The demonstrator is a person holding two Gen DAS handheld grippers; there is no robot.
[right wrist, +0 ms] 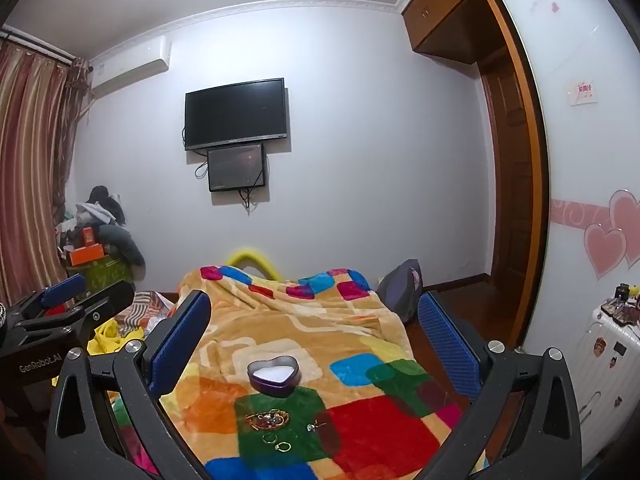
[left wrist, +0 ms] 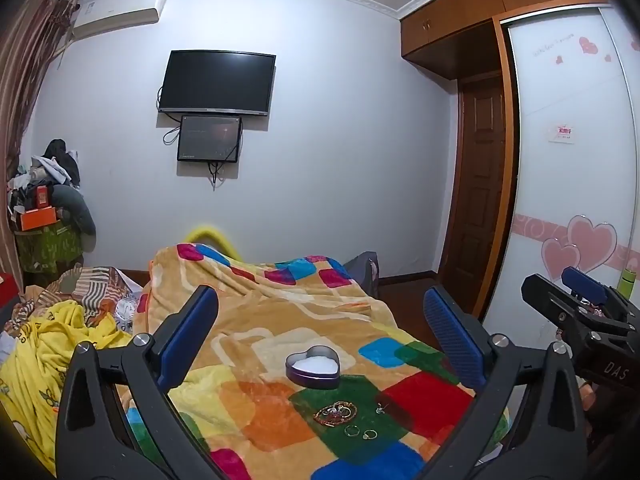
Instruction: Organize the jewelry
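An open purple heart-shaped tin [left wrist: 313, 366] with a white lining sits on the colourful blanket [left wrist: 280, 320]; it also shows in the right wrist view [right wrist: 273, 375]. In front of it lie a beaded bracelet [left wrist: 335, 412], two rings [left wrist: 360, 433] and a small earring [left wrist: 380, 409]. The right wrist view shows the bracelet [right wrist: 267, 419], the rings [right wrist: 277, 442] and the earring [right wrist: 314, 426]. My left gripper [left wrist: 320, 328] is open and empty above the blanket. My right gripper [right wrist: 314, 324] is open and empty too, and shows at the right of the left wrist view [left wrist: 576, 300].
The bed's right edge drops to a wooden floor [right wrist: 460, 304] beside a wardrobe [right wrist: 580, 160]. A white suitcase [right wrist: 608, 360] with small items stands at right. Yellow bedding [left wrist: 40, 352] and a clothes pile [left wrist: 44, 208] are at left. A TV [left wrist: 218, 82] hangs on the wall.
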